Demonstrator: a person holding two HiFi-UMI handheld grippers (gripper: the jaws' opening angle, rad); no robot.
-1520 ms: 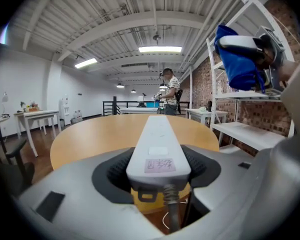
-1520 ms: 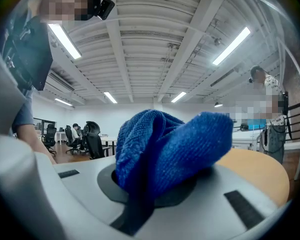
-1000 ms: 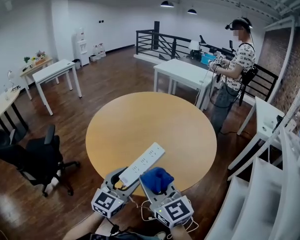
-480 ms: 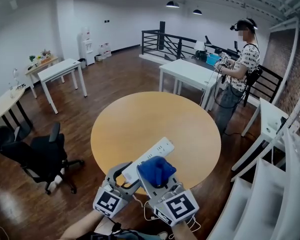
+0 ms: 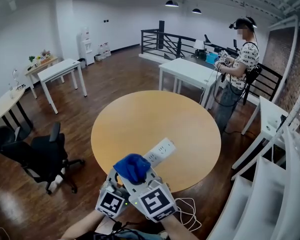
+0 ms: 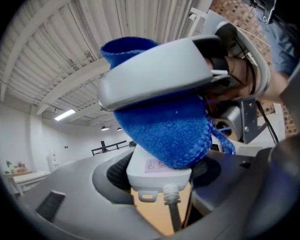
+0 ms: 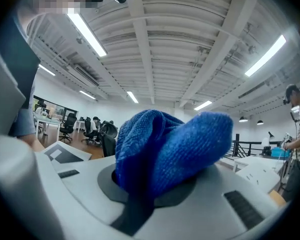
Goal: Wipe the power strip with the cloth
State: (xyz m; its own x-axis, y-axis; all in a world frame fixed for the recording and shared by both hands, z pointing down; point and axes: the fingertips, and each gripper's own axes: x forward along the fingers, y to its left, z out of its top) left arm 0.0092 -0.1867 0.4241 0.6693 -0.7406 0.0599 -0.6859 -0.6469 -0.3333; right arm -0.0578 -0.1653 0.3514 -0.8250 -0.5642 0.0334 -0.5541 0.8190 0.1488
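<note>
Blue cloth (image 5: 132,166) between right gripper (image 7: 157,181) fingers overlies left gripper's (image 6: 160,180) power strip (image 5: 161,151).

Right gripper (image 5: 133,173) has swung from the right side of the power strip (image 5: 161,149) across to the left. One second ago it stood beside the strip, clear of it; half a second ago the cloth (image 5: 131,165) in its jaws sat over the strip's middle. The cloth now lies at the strip's near, cord end, apparently pressed against it, though the contact itself is masked by the fabric. More of the strip's far length shows bare than half a second ago. The right gripper's marker cube now overlaps the left gripper (image 6: 160,181), which earlier stood open to view alongside it.
</note>
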